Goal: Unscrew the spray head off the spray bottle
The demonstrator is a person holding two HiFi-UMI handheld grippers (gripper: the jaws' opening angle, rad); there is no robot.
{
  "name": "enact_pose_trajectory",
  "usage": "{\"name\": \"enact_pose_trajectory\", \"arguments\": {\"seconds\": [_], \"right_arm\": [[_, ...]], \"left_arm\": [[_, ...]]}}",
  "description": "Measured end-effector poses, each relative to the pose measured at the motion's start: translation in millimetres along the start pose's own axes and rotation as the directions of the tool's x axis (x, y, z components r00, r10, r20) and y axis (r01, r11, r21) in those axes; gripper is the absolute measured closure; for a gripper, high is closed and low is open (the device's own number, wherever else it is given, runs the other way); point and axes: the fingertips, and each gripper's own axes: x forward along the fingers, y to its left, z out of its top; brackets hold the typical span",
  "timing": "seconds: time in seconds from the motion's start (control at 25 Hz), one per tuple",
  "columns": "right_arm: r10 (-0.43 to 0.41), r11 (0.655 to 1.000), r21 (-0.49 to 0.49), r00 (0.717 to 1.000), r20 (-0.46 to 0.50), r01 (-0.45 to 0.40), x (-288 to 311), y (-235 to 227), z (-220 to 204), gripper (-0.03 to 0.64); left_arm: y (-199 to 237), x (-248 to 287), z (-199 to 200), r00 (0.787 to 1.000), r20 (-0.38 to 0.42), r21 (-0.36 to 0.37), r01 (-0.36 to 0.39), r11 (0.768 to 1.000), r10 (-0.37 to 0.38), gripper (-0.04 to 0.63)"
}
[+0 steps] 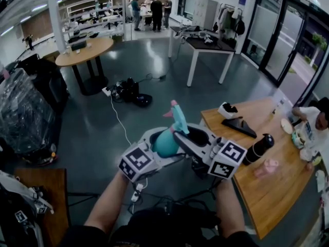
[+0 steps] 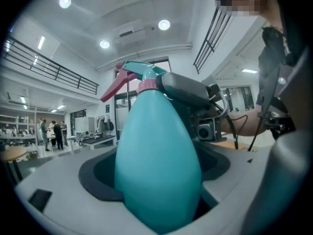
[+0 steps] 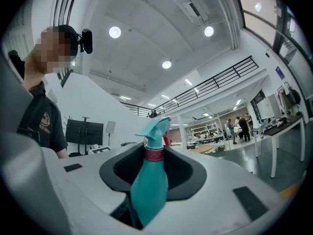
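Note:
A teal spray bottle [image 1: 165,142] is held up in the air between both grippers, in front of my chest. My left gripper [image 1: 159,148] is shut on its fat body [image 2: 157,155], which fills the gap between the jaws. The teal spray head [image 1: 178,115] with a pink trigger [image 2: 113,89] points away from me. My right gripper [image 1: 182,134] comes in from the right and is shut on the top of the bottle at the pink collar [image 3: 155,153], just under the spray head [image 3: 155,127]. One of its dark fingers [image 2: 188,89] lies against the collar in the left gripper view.
A wooden table [image 1: 267,194] stands at the right with a black flask [image 1: 258,148], a pink object [image 1: 269,166] and a black wedge [image 1: 239,126]; a person [image 1: 314,118] sits at its far end. Cables and a power strip [image 1: 126,91] lie on the floor ahead.

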Motion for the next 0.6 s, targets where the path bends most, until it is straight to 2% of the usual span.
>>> {"name": "enact_pose_trajectory", "arguments": {"seconds": [0.24, 0.44, 0.52, 0.6], "right_arm": [[0.136, 0.991, -0.015, 0.990, 0.024, -0.135, -6, 12, 5, 0.486], [0.241, 0.970, 0.011, 0.969, 0.055, -0.242, -15, 23, 10, 0.488], [0.257, 0.966, 0.008, 0.964, 0.061, -0.258, -16, 26, 11, 0.486], [0.240, 0.971, -0.006, 0.969, 0.063, -0.240, -14, 23, 10, 0.482]], "left_arm": [[-17, -5, 8, 0.992, 0.030, -0.007, 0.126, 0.992, -0.126, 0.160], [-33, -10, 16, 0.976, 0.053, -0.010, 0.214, 0.977, -0.213, 0.160], [-36, -10, 17, 0.973, 0.057, -0.007, 0.223, 0.975, -0.222, 0.160], [-32, -9, 17, 0.977, 0.059, -0.006, 0.205, 0.979, -0.204, 0.160]]}}
